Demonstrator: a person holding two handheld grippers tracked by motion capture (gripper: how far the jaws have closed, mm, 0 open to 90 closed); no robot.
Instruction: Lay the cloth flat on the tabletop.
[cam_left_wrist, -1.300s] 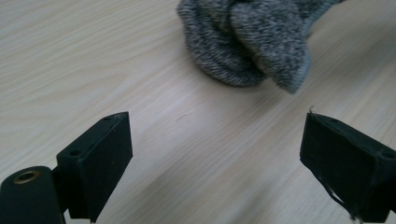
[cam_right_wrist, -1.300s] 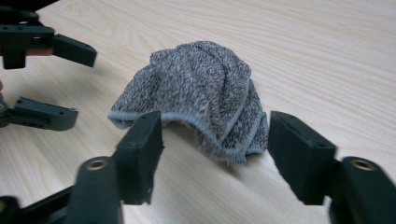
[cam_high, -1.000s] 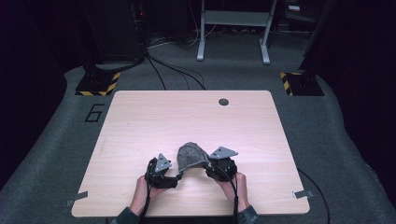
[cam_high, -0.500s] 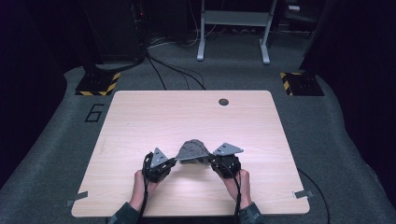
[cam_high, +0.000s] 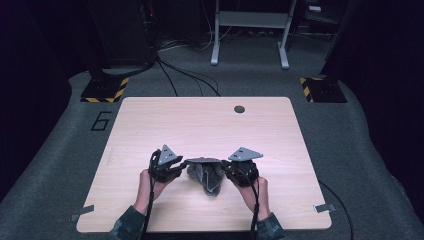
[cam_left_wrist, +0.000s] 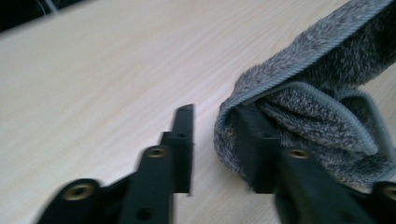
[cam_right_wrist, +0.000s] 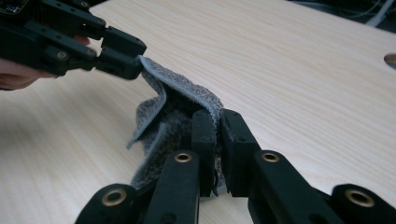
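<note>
The right gripper has its two black jaws pressed together on an edge of the grey towel; in the right gripper view the hem of the cloth goes down between them and the pads squeeze it. The left gripper is different; its jaws stand apart and have just been opening, and in the left gripper view the towel is draped over one jaw only, while the other jaw is bare with a gap of table between them, so it does not pinch the cloth. In the right gripper view the tip of the left gripper touches the far corner of the towel.

The towel is a small fluffy grey one with a ribbed hem; it is stretched between the two grippers near the front edge of the table, its upper edge lifted and its crumpled lower part hanging down toward the wood; I cannot tell if the lower part touches the table.

In the high view the left gripper and the right gripper are just beside the towel on each side; the person's left hand and right hand hold them from the near side. The table is of pale wood, with a dark round hole near its far edge. Grey floor lies around it, marked with a number 6.
</note>
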